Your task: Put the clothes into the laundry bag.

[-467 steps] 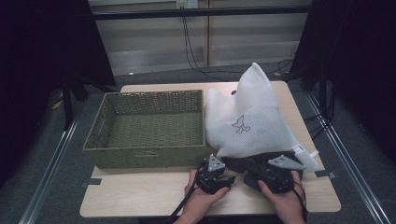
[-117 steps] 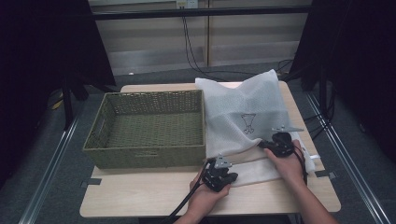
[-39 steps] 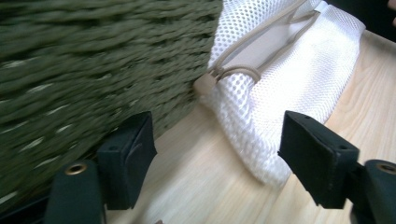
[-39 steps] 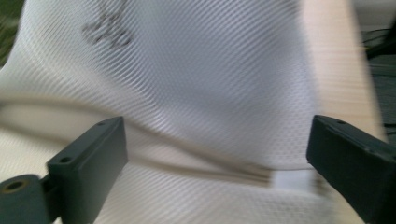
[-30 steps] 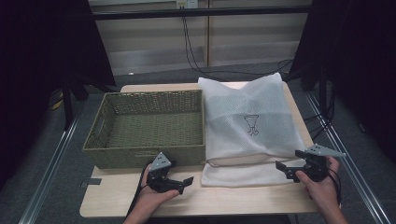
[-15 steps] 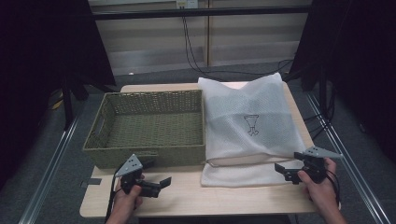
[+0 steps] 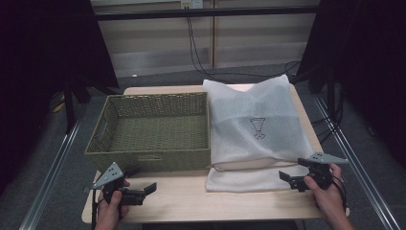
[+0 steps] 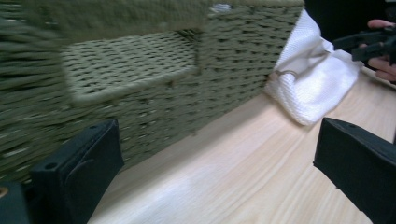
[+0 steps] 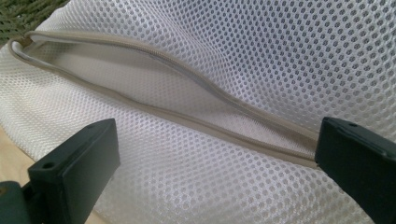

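A white mesh laundry bag (image 7: 253, 129) lies flat on the right half of the wooden table (image 7: 191, 201), its unzipped mouth (image 9: 177, 93) gaping toward the near edge. An olive woven basket (image 7: 153, 132) stands empty at the left. My right gripper (image 7: 287, 178) is open at the bag's near right corner, jaws facing the zipper opening, holding nothing. My left gripper (image 7: 149, 189) is open near the table's front left, just in front of the basket's front wall (image 8: 140, 84), also holding nothing. The bag's near corner (image 8: 313, 84) lies beyond it.
Bare wood (image 8: 243, 168) runs along the near edge between the two grippers. Metal frame rails (image 7: 52, 172) flank the table, and cables (image 7: 201, 52) hang behind it. The other hand with its gripper (image 8: 373, 44) shows far off in the left gripper view.
My left gripper has slid leftward along the front edge, from beside the bag to in front of the basket. The bag, once bunched upright, now lies spread flat. My right gripper stays put.
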